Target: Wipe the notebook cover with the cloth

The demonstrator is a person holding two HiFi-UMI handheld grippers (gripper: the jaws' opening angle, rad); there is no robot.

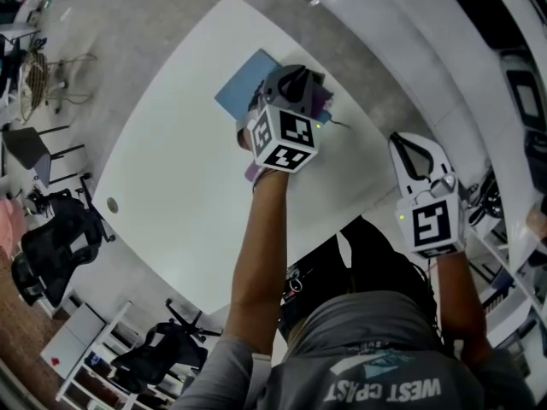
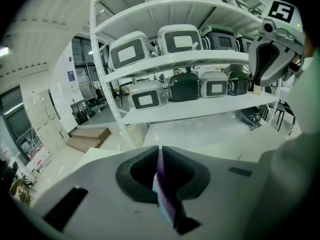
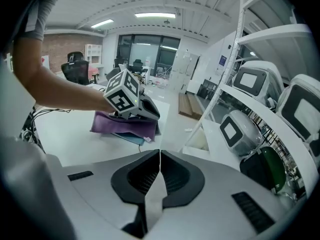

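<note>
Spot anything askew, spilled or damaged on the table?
Nothing stands out. The purple cloth lies draped over the blue notebook on the white table, pinched in the jaws of the left gripper; the right gripper is shut and empty.

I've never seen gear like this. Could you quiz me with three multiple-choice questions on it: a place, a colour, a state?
1. Where does the cloth lie?
A) on the notebook
B) on the floor
C) on a shelf

2. What colour is the cloth?
A) yellow
B) purple
C) green

3. How are the jaws of the right gripper?
A) wide apart
B) shut on the cloth
C) shut, empty

Answers: 1 A, it drapes over the blue cover; 2 B, it is purple in every view; 3 C, its own view shows them together with nothing between.
</note>
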